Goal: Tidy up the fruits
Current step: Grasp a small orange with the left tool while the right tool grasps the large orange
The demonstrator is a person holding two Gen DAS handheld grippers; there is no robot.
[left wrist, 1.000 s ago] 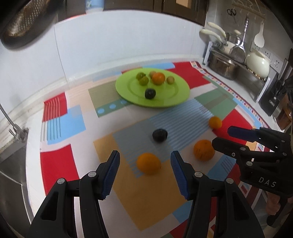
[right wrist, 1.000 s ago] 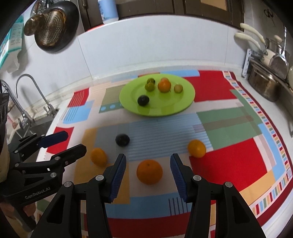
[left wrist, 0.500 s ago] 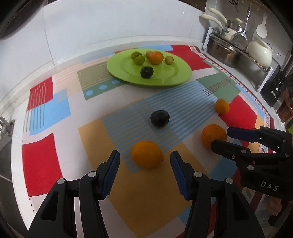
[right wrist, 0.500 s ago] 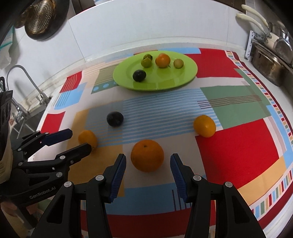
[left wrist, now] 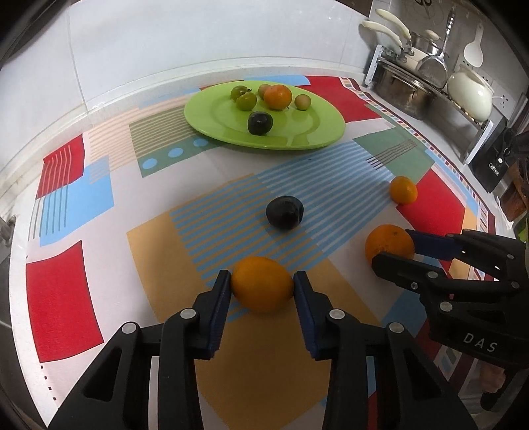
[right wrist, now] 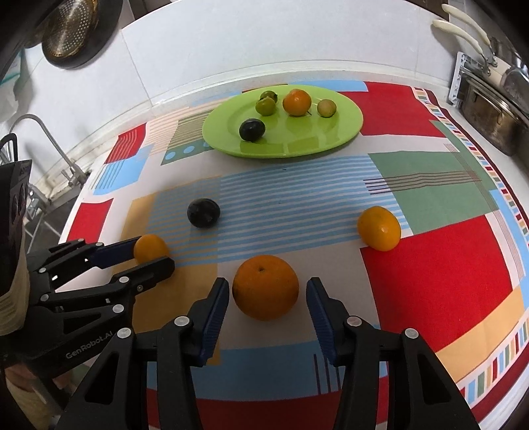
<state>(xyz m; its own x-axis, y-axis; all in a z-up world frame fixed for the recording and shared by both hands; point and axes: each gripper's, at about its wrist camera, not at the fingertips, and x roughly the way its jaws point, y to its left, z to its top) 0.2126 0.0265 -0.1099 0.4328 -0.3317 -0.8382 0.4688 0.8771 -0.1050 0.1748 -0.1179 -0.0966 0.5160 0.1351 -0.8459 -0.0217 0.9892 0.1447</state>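
My left gripper [left wrist: 261, 286] is shut on a small orange [left wrist: 262, 283] that rests on the patterned cloth. My right gripper [right wrist: 267, 292] is open around a larger orange [right wrist: 265, 286], its pads a little clear of the fruit on both sides. A dark plum [left wrist: 284, 211] and another small orange [left wrist: 402, 189] lie loose on the cloth beyond. A green plate [left wrist: 317, 132] at the back holds a plum, an orange and several small green fruits.
Pots and a white kettle [left wrist: 469, 92] stand on a rack at the right. A tap [right wrist: 49, 139] and sink lie at the left. A pan [right wrist: 71, 29] hangs on the white wall behind.
Both grippers have moved forward and down onto their oranges. The left jaws have shut on the small orange; the right jaws now straddle the large orange.
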